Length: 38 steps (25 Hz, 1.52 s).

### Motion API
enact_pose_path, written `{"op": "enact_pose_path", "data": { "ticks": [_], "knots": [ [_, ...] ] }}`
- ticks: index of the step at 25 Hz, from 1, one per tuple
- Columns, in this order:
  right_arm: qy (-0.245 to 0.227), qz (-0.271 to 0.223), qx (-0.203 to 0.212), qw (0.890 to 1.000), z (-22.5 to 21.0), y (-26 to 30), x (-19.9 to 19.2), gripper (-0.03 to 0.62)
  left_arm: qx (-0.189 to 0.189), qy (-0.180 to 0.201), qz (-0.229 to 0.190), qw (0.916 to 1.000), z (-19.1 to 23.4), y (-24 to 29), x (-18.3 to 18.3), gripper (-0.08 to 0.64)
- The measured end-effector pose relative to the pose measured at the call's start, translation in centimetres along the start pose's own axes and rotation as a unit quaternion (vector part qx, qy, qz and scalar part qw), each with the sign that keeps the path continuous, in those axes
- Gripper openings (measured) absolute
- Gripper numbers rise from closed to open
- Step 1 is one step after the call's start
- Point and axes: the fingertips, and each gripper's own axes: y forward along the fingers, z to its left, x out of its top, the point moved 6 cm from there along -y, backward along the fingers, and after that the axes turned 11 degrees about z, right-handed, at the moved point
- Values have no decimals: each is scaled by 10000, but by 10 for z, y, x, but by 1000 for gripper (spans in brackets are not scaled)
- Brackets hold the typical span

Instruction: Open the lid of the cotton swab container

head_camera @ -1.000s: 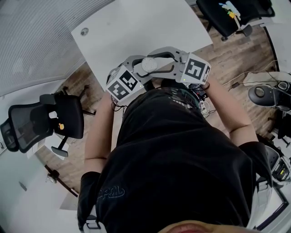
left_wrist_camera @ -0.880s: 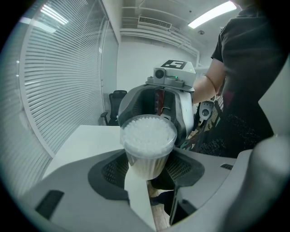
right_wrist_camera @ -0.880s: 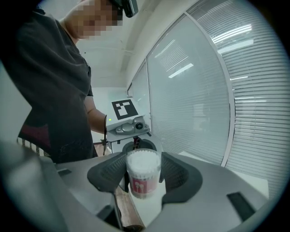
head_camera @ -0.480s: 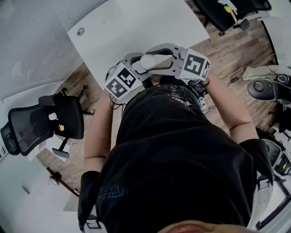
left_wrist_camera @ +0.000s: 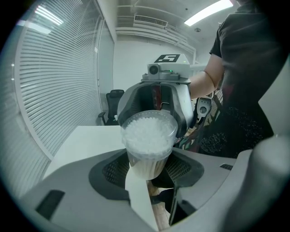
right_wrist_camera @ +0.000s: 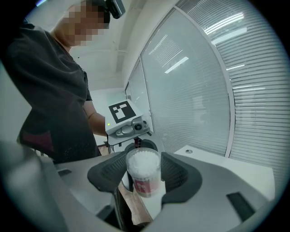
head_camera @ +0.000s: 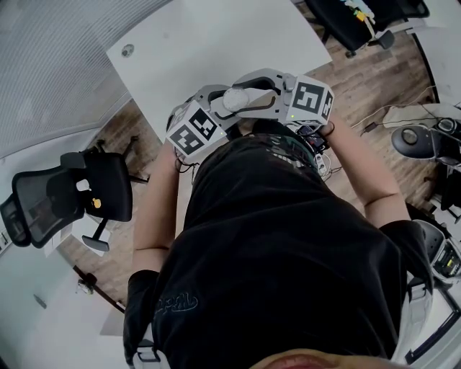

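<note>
A cotton swab container [head_camera: 235, 99], clear on top with white swab tips showing and a red label lower down [right_wrist_camera: 145, 186], sits between both grippers near the white table's front edge. In the left gripper view my left gripper [left_wrist_camera: 149, 164] looks down on the clear lid [left_wrist_camera: 149, 133], and its ribbed pads [left_wrist_camera: 115, 168] close on the body below it. In the right gripper view my right gripper [right_wrist_camera: 143, 174] faces it from the opposite side, pads [right_wrist_camera: 177, 171] against the clear upper part. Whether the container rests on the table or hangs in the air is hidden.
The white table [head_camera: 216, 43] stretches away beyond the grippers, with a round hole [head_camera: 127, 50] near its far left corner. A black office chair [head_camera: 72, 194] stands to the left, another [head_camera: 360, 21] at the far right. Cables and devices [head_camera: 425, 144] lie on the wooden floor.
</note>
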Motion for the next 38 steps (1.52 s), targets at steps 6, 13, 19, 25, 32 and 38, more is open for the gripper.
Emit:
{"op": "enact_pose_path", "data": {
  "ticks": [6,13,19,25,32,38],
  "knots": [
    [16,17,-63,10000,-3,3,-1,250,-91,-72,27,9999,4,2,-5,252],
    [40,-44,-83,9999,-6,5,4,253,-226,-25,-32,9997,7,-2,-5,253],
    [44,-44,-57,10000,-9,2,9,253,-328,38,-116,9994,10,-3,-2,254],
    [48,-110,-69,9999,-12,0,16,253,-367,61,-156,9992,14,-6,-1,255],
    [29,-236,-95,9997,-12,1,21,253,-459,87,-98,9989,15,-5,-4,255],
    [-26,-440,-221,9988,-18,-7,33,250,-557,216,70,9982,8,3,-9,256]
  ]
}}
